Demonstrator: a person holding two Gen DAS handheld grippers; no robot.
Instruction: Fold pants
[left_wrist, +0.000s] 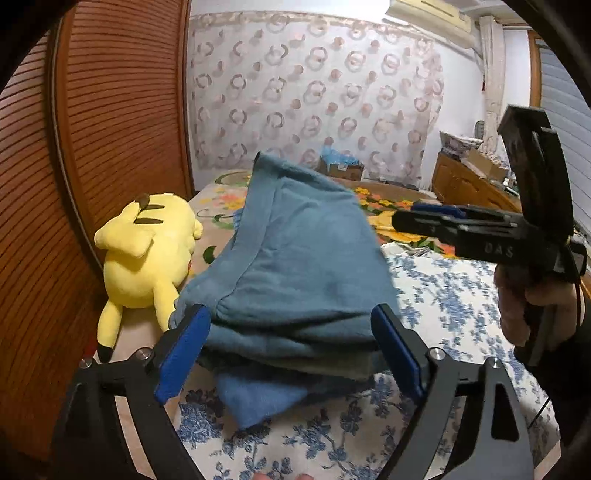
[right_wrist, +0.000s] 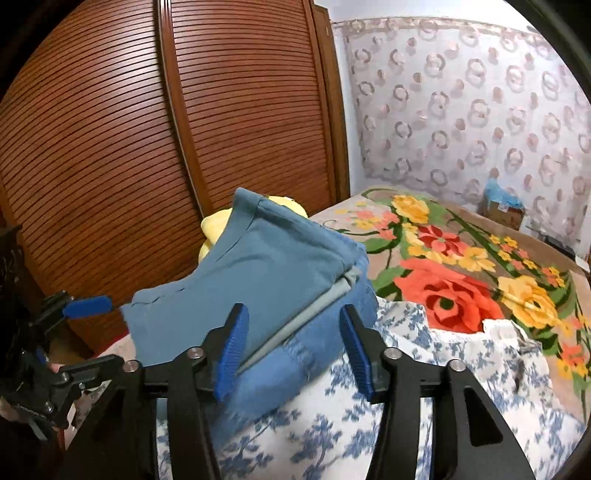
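The blue pants (left_wrist: 295, 266) lie folded in a thick bundle on the blue-and-white floral sheet (left_wrist: 443, 295), a grey inner layer showing at the edge. My left gripper (left_wrist: 290, 312) stands wide open, its blue pads on either side of the bundle's near end without pressing on it. In the right wrist view the pants (right_wrist: 266, 280) sit just ahead of my right gripper (right_wrist: 292, 308), which is open with the cloth's near corner between its jaws, untouched. A hand holds the right gripper (left_wrist: 410, 216) to the right of the bundle. The left gripper (right_wrist: 96, 336) shows at the left edge.
A yellow plush toy (left_wrist: 147, 251) lies left of the pants against the slatted wooden wardrobe doors (right_wrist: 147, 147). A flowered blanket (right_wrist: 461, 266) covers the far bed. A cardboard box (left_wrist: 341, 168) and a wooden cabinet (left_wrist: 469, 184) stand by the curtain.
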